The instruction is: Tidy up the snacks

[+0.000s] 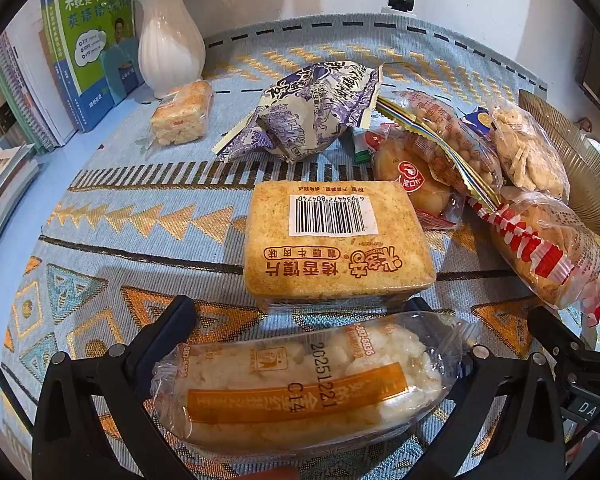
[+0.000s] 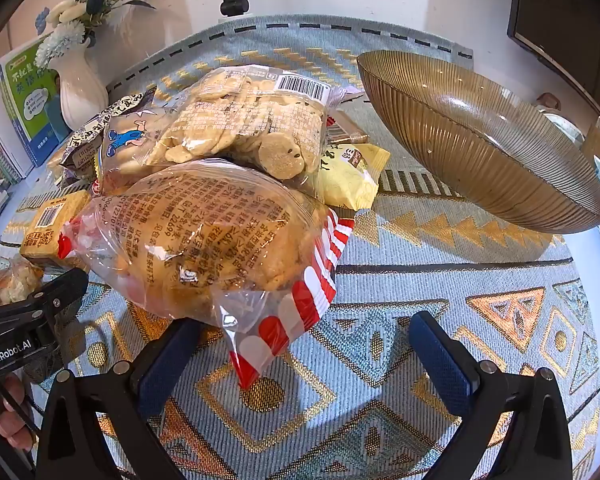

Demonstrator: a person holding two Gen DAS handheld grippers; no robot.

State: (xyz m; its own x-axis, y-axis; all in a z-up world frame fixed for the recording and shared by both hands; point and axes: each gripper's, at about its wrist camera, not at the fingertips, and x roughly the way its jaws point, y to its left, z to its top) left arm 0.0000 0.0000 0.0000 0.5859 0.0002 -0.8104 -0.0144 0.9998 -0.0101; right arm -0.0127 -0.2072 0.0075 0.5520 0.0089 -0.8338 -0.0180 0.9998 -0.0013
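Observation:
A clear rice-cracker pack with an orange band (image 1: 300,384) lies crosswise between the fingers of my left gripper (image 1: 300,312), whose jaws stand wide open; its crinkled ends overlap both fingers. Just beyond sits a toast-slice pack with a barcode (image 1: 336,240). My right gripper (image 2: 304,340) is also wide open, low over the cloth. The red-and-white corner of a big clear bag of fried snacks (image 2: 204,232) pokes between its fingers without being pinched. A bag of round biscuits (image 2: 244,120) rests on the pile behind. The ribbed amber glass bowl (image 2: 480,152) stands to the right, tilted.
A purple-and-white bag (image 1: 312,112), a small cracker pack (image 1: 182,114), peanuts (image 1: 456,148) and a yellow pack (image 2: 352,176) lie on the patterned cloth (image 2: 420,272). A white vase (image 1: 168,40) and books (image 1: 88,52) stand at the back left. A hand (image 2: 12,412) holds the left gripper.

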